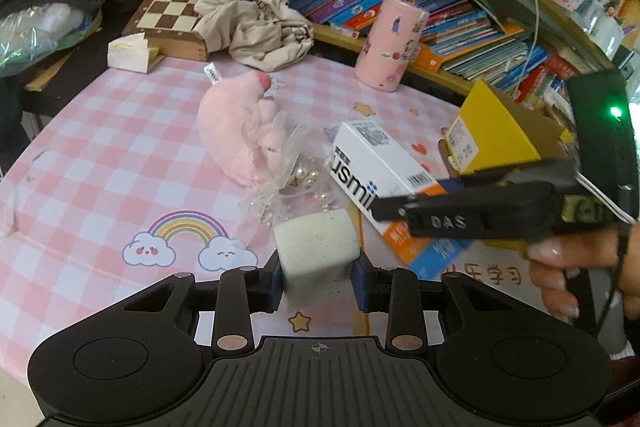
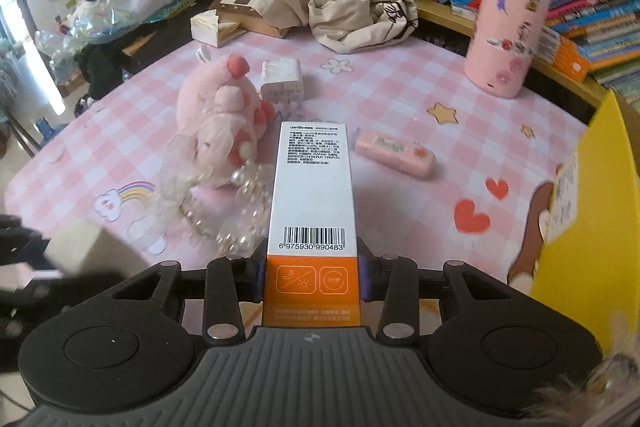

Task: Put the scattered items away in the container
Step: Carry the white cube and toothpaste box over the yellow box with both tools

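Your left gripper [image 1: 316,277] clamps a pale speckled block [image 1: 316,251] above the checked mat [image 1: 100,155]; likely light, slightly squashy. Your right gripper [image 2: 314,281] grips the toothpaste box [image 2: 312,195] near its orange end: thin card, so squeeze gently. Yellow container [image 2: 600,187] sits right.

a child's room at home: crammed bookshelf [image 1: 460,15], plush toy [image 2: 224,115], chessboard [image 1: 168,7], pink gingham desk mat [image 1: 100,147].
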